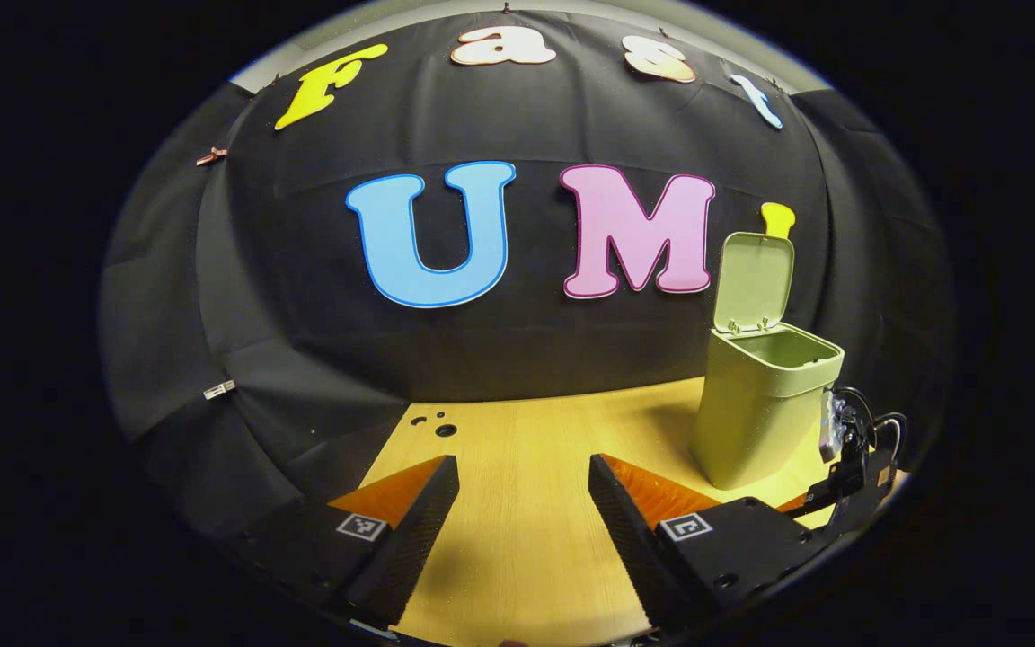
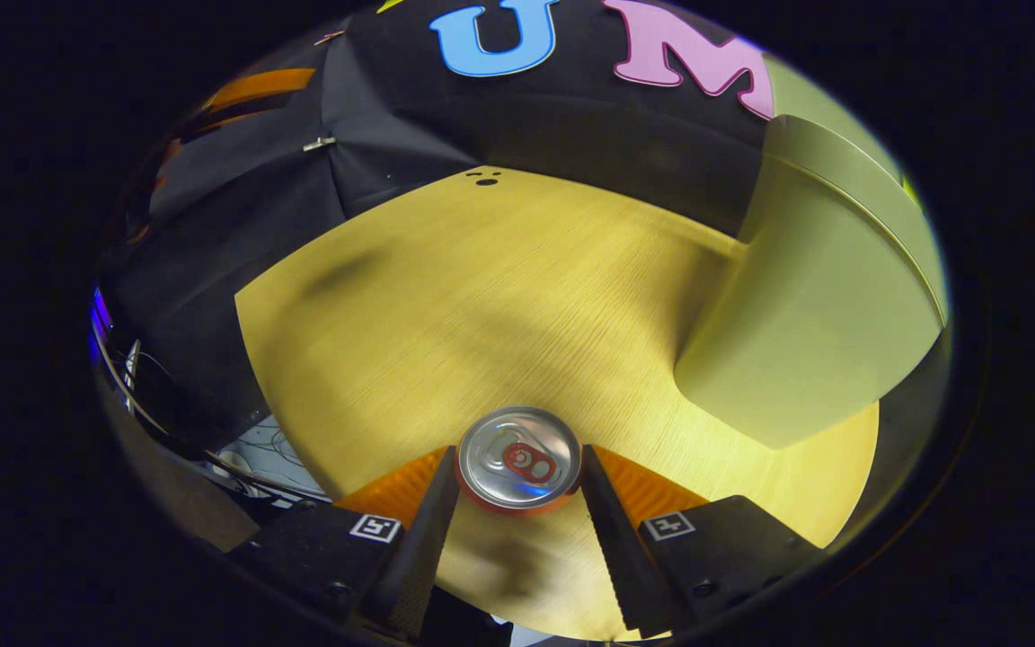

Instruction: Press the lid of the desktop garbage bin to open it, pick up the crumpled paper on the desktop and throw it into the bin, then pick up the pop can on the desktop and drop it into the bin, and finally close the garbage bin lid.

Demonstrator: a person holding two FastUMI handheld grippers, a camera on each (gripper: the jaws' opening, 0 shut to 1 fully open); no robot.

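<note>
The green desktop bin (image 1: 765, 409) stands on the wooden table (image 1: 517, 539) at the right in the left gripper view, its lid (image 1: 754, 280) tipped up and the mouth open. My left gripper (image 1: 522, 467) hovers open over bare table, left of the bin. The other gripper (image 1: 850, 454) peeks out low beside the bin's right side. In the right gripper view, my right gripper (image 2: 517, 460) is shut on the pop can (image 2: 517, 458), seen from its silver top with a red tab. The bin (image 2: 805, 305) rises close at the right.
The black cloth wall closes off the back and left of the table (image 2: 482, 296). Small dark holes (image 2: 484, 178) mark the table's far corner. Cables and gear (image 2: 248, 449) lie beyond the table's left edge in the right gripper view.
</note>
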